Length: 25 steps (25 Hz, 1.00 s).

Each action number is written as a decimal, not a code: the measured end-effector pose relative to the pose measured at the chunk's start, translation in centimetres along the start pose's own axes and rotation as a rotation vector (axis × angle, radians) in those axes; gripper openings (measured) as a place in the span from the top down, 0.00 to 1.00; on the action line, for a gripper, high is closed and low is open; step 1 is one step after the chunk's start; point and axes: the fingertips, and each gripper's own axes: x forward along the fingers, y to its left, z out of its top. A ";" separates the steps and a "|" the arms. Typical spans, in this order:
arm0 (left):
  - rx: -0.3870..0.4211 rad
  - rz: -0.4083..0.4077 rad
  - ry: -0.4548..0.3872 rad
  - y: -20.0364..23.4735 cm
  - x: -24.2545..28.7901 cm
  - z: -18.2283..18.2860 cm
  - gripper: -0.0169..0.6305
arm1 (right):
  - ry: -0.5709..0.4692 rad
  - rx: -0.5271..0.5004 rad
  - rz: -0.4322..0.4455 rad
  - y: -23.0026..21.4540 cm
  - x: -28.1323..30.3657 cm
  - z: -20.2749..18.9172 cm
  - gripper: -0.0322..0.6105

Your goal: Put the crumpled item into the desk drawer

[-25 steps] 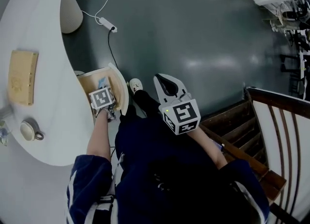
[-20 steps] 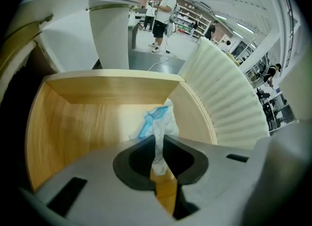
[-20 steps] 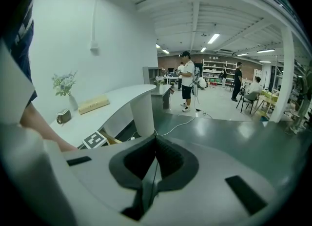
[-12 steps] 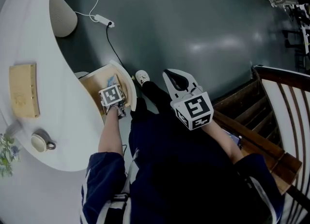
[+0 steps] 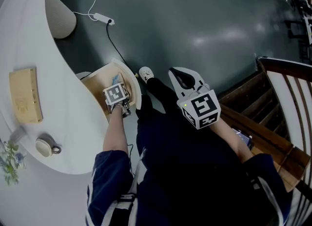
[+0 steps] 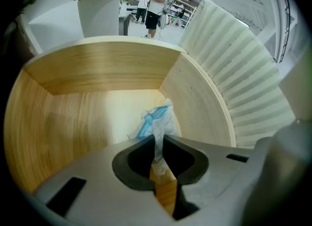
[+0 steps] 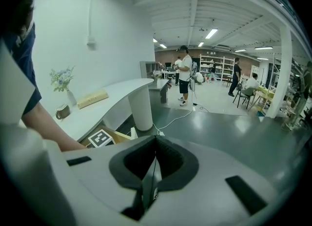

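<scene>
The desk drawer (image 5: 95,86) stands pulled out, a light wooden box with a curved white front (image 5: 135,91). My left gripper (image 5: 117,92) reaches down into it. In the left gripper view the jaws (image 6: 158,144) pinch a crumpled white and blue item (image 6: 157,120), which hangs just above the drawer floor (image 6: 87,117) near the right wall. A bit of blue shows in the drawer (image 5: 115,79) in the head view. My right gripper (image 5: 181,76) is held in the air over the person's lap, away from the drawer. It is shut (image 7: 155,144) with nothing in it.
The curved white desk (image 5: 29,39) carries a wooden block (image 5: 24,95), a cup (image 5: 45,147) and flowers (image 5: 9,164). A power strip with cable (image 5: 105,19) lies on the dark floor. A dark wooden chair (image 5: 273,103) stands at the right. The person's shoe (image 5: 145,74) is beside the drawer front.
The head view has drifted, so everything sits a little lower and to the right. My left gripper stays in the drawer with the item; the right gripper stays shut.
</scene>
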 end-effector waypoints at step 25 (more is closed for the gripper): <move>0.048 0.014 -0.118 -2.2 -3.9 1.7 0.73 | -0.019 -0.001 0.067 1.3 -0.3 -0.6 0.94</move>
